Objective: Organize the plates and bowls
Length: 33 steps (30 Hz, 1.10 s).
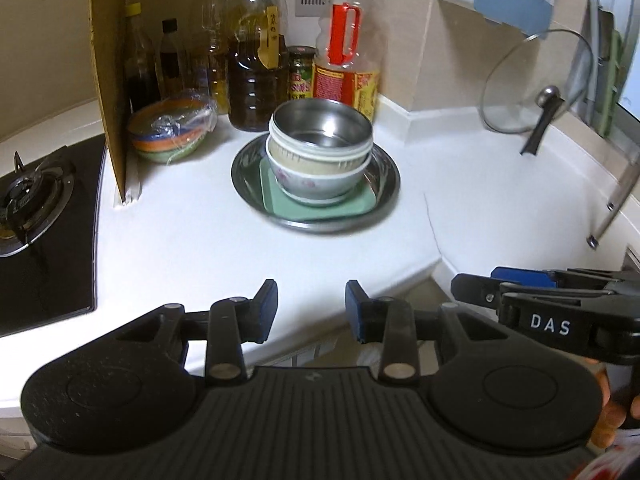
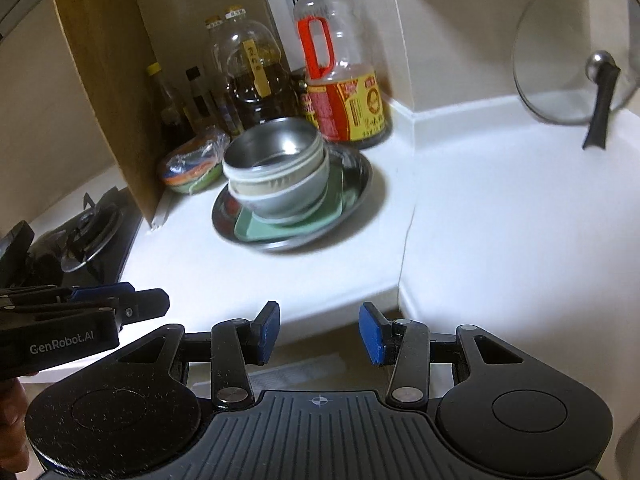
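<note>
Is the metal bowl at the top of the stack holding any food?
No, the metal bowl on top of the stack shows only its bare shiny inside in the left wrist view.

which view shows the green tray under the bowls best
The left wrist view: the green tray lies nearly centred and fairly sharp, its front edge and both front corners showing inside the metal plate. In the right wrist view the tray is blurred and the bowls cover more.
</note>
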{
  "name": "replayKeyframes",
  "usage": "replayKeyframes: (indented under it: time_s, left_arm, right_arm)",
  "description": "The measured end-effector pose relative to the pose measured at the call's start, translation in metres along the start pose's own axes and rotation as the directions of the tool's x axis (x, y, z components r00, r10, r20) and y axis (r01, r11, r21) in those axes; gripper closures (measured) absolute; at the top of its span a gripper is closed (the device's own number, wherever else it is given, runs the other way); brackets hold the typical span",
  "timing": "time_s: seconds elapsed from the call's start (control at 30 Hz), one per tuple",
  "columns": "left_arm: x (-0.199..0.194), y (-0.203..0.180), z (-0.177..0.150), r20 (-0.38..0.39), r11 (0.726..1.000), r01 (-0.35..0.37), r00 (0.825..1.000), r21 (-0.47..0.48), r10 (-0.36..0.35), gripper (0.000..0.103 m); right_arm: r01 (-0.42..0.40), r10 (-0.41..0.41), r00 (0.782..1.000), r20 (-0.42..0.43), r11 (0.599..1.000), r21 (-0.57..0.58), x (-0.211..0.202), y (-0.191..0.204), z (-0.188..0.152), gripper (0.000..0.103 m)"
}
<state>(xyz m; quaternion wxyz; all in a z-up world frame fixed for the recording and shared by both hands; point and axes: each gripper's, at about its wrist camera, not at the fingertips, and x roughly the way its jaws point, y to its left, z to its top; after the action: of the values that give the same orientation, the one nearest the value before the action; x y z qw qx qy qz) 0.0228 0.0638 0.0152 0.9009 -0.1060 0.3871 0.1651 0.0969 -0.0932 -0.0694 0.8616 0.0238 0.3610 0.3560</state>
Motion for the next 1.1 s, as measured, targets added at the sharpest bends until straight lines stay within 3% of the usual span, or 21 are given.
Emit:
replayKeyframes:
  time_s: [0.5, 1.1]
  left_arm:
    - [-0.038, 0.017, -0.052, -0.054, 0.996, 0.065, 0.997, 0.065, -0.061, 0.07]
    - [-0.044, -0.004, -0.05, -0.043, 0.994, 0.093, 0.995, 0.057, -0.09, 0.07]
  right_arm:
    - [0.054, -0.052, 0.998, -0.021, 0.993, 0.108, -0.043, 0.042, -0.064, 0.058]
    - [0.065, -0.064, 0.998, -0.022, 0.996, 0.058, -0.057, 0.032, -0.06, 0.058]
